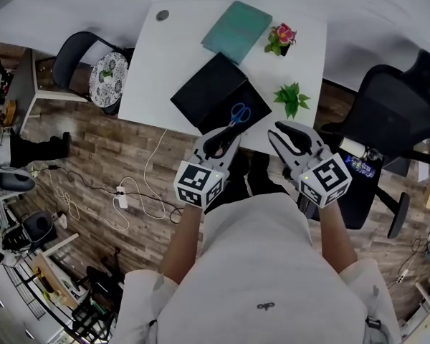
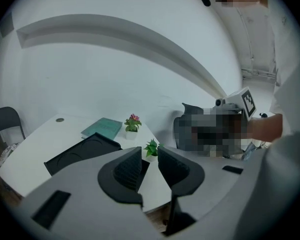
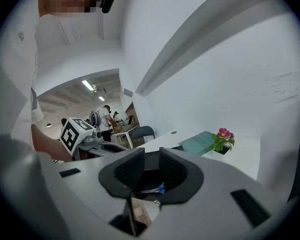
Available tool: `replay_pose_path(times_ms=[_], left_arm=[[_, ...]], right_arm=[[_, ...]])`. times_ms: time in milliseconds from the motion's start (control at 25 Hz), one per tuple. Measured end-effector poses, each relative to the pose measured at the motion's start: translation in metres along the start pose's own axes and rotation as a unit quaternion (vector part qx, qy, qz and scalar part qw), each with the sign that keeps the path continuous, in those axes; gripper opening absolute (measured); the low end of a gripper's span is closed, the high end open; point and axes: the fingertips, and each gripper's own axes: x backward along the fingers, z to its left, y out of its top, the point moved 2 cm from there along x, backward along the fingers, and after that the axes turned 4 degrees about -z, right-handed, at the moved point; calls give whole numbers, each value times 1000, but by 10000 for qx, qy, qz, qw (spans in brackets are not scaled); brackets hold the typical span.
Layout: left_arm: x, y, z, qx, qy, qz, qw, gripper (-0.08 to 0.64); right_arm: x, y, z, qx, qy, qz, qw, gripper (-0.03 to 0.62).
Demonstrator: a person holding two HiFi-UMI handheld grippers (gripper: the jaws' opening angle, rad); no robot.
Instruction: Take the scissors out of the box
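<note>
Left jaws: in the left gripper view, the left gripper (image 2: pixel 150 166) has its pads a narrow gap apart with nothing between them. Only white surface (image 2: pixel 35 154) shows through the gap.
Right jaws: in the right gripper view, the right gripper (image 3: pixel 151 170) is likewise slightly open and empty. The scissors (image 3: pixel 158 189) show small and far behind the gap.
Scissors: from the head view I see them, blue-handled (image 1: pixel 238 113), lying in the black box (image 1: pixel 208 92) at its lower right end, centre of the frame.
Left gripper, head view: the tips (image 1: pixel 226 138) overlap the box's near corner just below the scissors. I cannot tell the height.
Right gripper, head view: the tips (image 1: pixel 287 131) sit at the surface's near edge, just below the green plant (image 1: pixel 292 97).
Left gripper view only: the box (image 2: pixel 85 151) shows at lower left, but I cannot find the scissors in it.
Cross views: each gripper camera catches the other's marker cube, one at right (image 2: pixel 242 103) and one at left (image 3: pixel 75 132).
Further out: a teal book (image 1: pixel 236 29) and a pink flower pot (image 1: pixel 282 36) lie at upper centre, and a black chair (image 1: pixel 401 113) stands at right.
</note>
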Motion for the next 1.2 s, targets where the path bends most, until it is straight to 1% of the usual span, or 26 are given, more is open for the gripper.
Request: replay_pose_path(times_ms=[200,360,640,840,1040,1200], left_arm=[[-20,-9,7,-30,-109,262,9996,110],[-36,-19,15,-80,-158,502,9986,110],[-64,-42,39,-23,-58,916,9958,110],[-83,-67,54,-111,-52,1359,9906,110],[-98,-82,64,-162,-78,1668,9858,110],[-108,-96,70,-216,-73,2027,9790,110]], right_arm=[[0,-6,-7,-70,-101,60,9999,92],[-1,-12,-15,-240,-211,122,9994,91],[-10,-20,-29,-289,-240,307,9988,91],[-20,-26,-36,-338,-238,403,9983,91],[-25,-35,-41,-457,-295,517,9972,91],[-28,-42,-44,-534,-330,566,9964,91]])
